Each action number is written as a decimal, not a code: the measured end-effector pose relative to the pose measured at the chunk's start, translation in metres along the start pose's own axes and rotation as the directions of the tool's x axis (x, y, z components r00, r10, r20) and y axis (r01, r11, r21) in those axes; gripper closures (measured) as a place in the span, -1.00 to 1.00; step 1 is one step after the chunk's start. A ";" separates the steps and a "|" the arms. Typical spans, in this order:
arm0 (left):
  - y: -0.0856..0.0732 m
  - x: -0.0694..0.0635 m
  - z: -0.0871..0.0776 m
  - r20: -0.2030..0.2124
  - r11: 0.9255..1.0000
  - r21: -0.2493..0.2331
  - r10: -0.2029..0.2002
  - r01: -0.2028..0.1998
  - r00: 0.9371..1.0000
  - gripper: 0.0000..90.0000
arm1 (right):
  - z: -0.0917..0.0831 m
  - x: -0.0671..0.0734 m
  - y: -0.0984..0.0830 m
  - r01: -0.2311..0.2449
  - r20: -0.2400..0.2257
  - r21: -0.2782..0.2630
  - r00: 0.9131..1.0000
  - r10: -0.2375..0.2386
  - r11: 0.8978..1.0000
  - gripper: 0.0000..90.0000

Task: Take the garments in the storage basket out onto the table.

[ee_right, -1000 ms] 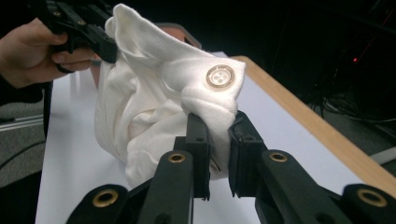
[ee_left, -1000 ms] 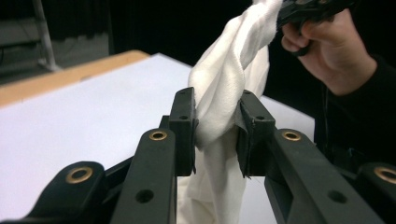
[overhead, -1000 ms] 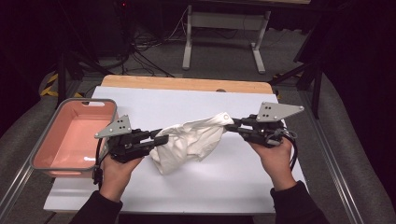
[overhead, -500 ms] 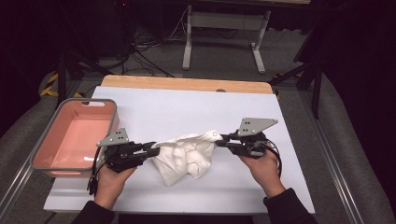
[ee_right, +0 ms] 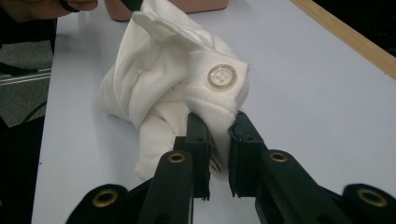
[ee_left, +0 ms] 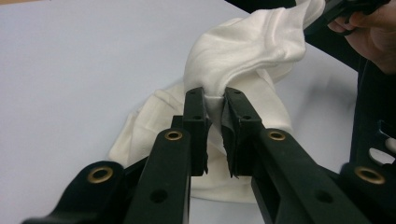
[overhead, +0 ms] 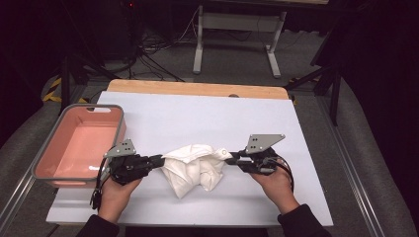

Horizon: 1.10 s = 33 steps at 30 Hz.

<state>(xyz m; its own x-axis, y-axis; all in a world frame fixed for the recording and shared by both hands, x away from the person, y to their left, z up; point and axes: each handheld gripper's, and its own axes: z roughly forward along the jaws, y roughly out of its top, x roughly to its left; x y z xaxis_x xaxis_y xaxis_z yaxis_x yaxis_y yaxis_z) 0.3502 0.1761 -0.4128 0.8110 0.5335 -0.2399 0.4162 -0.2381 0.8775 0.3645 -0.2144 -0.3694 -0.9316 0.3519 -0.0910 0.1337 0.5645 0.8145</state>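
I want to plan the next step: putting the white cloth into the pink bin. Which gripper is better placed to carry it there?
Left. The left gripper grips the white cloth right beside the pink bin; the right gripper holds the cloth's far end, away from the bin.

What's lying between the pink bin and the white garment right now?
The left gripper and the hand holding it, jaws shut on the white garment beside the pink bin, as the high view shows.

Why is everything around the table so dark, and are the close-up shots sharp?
High view: light falls on the white table top, the floor behind lies in deep shadow, and the picture is slightly soft. Left gripper view: the white garment is fairly sharp, the near black jaws a little soft. Right gripper view: the button is crisp, with soft shadows in the folds.
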 end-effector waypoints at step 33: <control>-0.015 0.016 -0.003 -0.091 0.994 0.037 -0.099 0.102 0.991 0.87 | 0.035 0.001 -0.028 -0.112 -0.080 -0.082 0.991 0.106 0.990 -0.42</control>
<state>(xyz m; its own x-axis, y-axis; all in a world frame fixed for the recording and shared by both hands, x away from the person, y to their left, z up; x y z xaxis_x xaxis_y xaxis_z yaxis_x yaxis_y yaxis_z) 0.3556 0.1900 -0.4282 0.7252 0.6262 -0.2865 0.5119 -0.2120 0.8324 0.3717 -0.2036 -0.4126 -0.9361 0.3492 0.0416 0.2092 0.4581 0.8639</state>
